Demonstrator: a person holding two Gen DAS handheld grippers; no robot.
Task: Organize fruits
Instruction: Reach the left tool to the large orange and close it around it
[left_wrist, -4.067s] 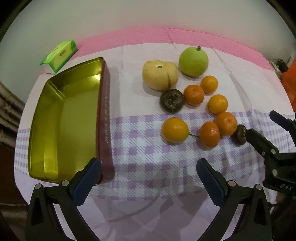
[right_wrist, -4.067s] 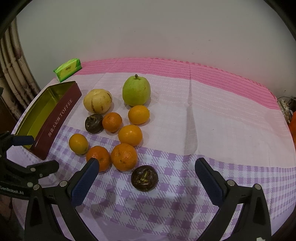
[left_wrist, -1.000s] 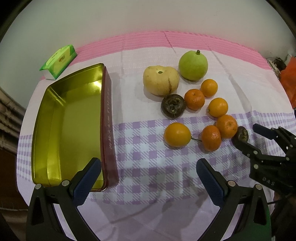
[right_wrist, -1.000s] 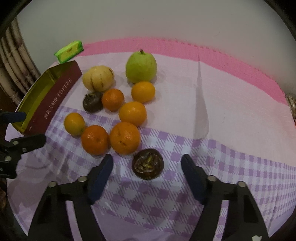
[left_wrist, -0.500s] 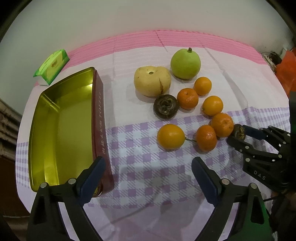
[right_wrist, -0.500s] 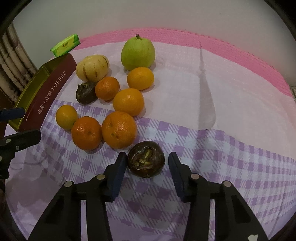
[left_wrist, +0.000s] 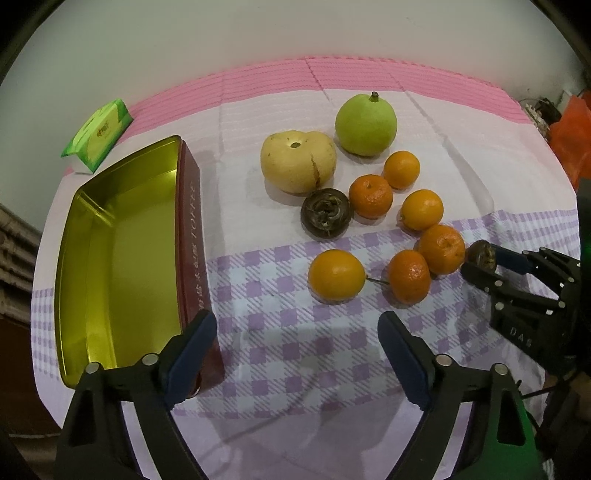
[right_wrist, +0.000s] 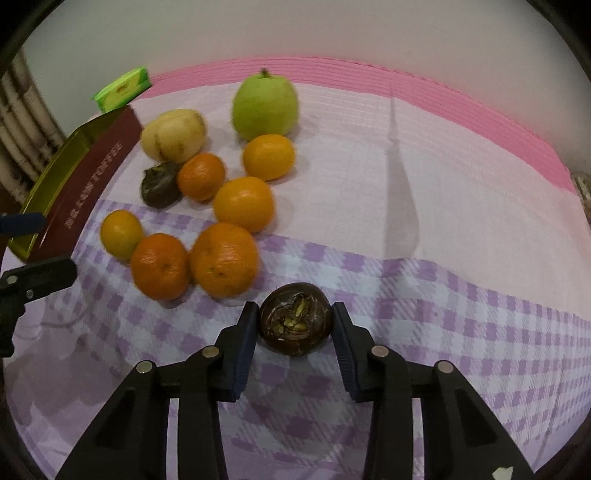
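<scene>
Dark brown fruit (right_wrist: 294, 318) clamped between right hand-held gripper (right_wrist: 294, 332) pads, beside oranges (right_wrist: 223, 260) on checked cloth (right_wrist: 424, 295)

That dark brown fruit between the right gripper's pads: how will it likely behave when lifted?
The dark brown fruit looks round, so it may roll if released. Its split, wrinkled top suggests a dry, possibly brittle shell. The right gripper clamps its widest part, so slipping seems unlikely.

I see a dark brown round fruit (right_wrist: 294, 318) low on the checked cloth, squeezed between two blue pads. Just beside it sit six oranges (right_wrist: 223, 260) in a bunch. Behind them lie another dark fruit (right_wrist: 159, 183), a pale yellow melon (right_wrist: 173, 134) and a green pear (right_wrist: 264, 104), stem up.
</scene>
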